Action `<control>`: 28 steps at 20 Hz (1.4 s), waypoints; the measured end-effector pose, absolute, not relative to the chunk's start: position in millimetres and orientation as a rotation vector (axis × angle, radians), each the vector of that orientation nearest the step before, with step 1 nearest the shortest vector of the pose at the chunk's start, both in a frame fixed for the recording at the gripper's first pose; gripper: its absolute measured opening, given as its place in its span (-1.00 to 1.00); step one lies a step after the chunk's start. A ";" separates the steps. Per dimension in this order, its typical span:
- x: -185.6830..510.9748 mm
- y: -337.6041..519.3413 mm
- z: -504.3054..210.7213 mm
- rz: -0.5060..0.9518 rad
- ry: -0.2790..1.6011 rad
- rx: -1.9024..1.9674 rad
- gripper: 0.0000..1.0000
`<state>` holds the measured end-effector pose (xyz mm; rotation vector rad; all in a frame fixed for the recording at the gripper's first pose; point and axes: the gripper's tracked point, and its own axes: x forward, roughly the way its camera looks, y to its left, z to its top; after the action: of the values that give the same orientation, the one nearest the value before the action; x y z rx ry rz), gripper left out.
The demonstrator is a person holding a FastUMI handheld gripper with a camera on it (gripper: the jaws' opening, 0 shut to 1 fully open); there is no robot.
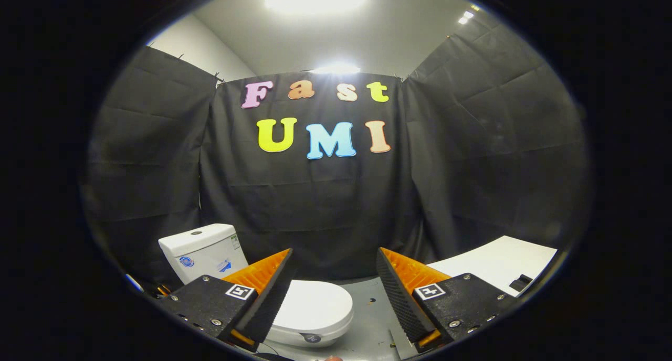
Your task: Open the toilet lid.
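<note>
A: Where is the toilet lid (314, 306)?

B: Lower centre of the frame, closed, partly behind the left finger, its front edge facing the camera and the tank (202, 251) behind it at lower left.

A: And the gripper (334, 282)?

B: Fingers wide apart, holding nothing, above the lid.

gripper: black two-finger gripper with orange-backed ribbed pads (334, 293)
fingers: spread wide apart, holding nothing
</note>
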<state>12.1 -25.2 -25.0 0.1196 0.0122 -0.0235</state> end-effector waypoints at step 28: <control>51.1 46.3 -274.8 -0.087 0.458 0.469 0.92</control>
<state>51.1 46.3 -274.8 0.4688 0.4582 -0.0865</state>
